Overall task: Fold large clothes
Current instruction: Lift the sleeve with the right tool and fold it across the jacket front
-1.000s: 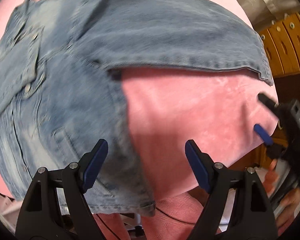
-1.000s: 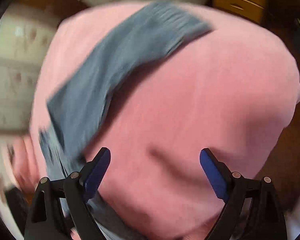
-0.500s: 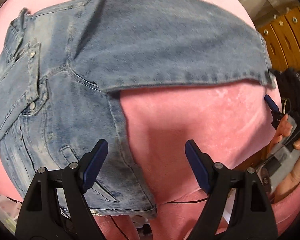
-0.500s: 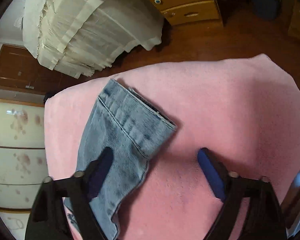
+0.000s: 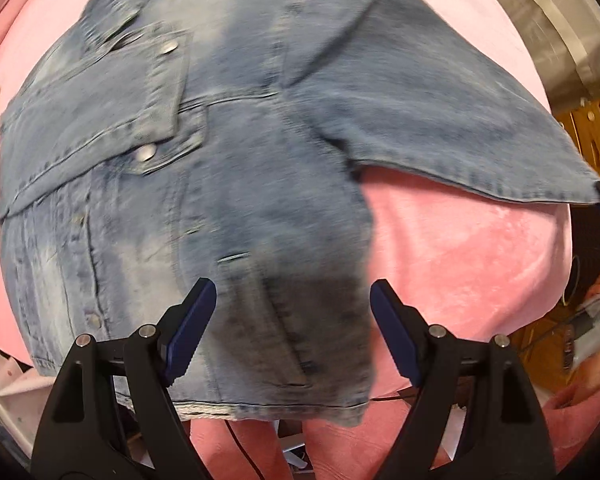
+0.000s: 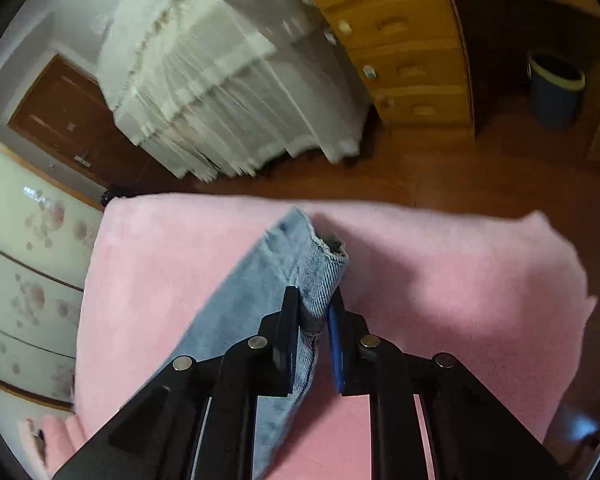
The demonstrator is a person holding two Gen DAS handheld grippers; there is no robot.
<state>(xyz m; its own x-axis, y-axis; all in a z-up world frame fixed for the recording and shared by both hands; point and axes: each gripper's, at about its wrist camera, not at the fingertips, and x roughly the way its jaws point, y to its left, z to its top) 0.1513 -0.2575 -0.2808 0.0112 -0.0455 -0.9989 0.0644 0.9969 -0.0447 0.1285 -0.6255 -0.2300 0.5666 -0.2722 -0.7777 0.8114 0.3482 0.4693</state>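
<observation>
- Denim jacket point(image 5: 204, 184): spread front-up on the pink blanket point(image 5: 460, 264), collar far from the left wrist camera, hem nearest it; laid flat so that sleeves and sides can be turned inward in clean folds.
- Chest pocket flap point(image 5: 148, 136) with metal snap point(image 5: 146, 154): uppermost, confirming the front side faces up.
- Sleeve point(image 5: 440, 112): extended sideways from the shoulder toward the blanket's right margin, tapering to the cuff at the edge of the left wrist view; stretched out, probably as the first part to be folded across the body.
- Sleeve cuff point(image 6: 320, 264): raised slightly off the blanket and pinched near its open end; grasped at the stiff cuff presumably because that end steers the whole sleeve.
- Right gripper point(image 6: 314, 320): clenched on the cuff, denim bunched between the two fingers, blue pad point(image 6: 336, 344) pressed against the cloth.
- Left gripper point(image 5: 292, 324): released, fingers spread wide with nothing between them, poised above the jacket's lower hem region; likely placed to pin or take the body while the sleeve is carried over.
- Shadowed denim patch point(image 5: 316, 312): cast beneath the left gripper, suggesting closeness to the cloth; actual contact not determinable.
- Hem point(image 5: 260, 406): lying at the blanket's near border, close to the edge.
- Background, right wrist view: wooden drawer unit point(image 6: 404, 48), pale hanging fabric point(image 6: 228, 92), dark bin point(image 6: 556, 88) on a wooden floor point(image 6: 460, 168); none involved in the fold.
- Stage, as judged: first sleeve fold just being initiated; body of the jacket not yet folded.
</observation>
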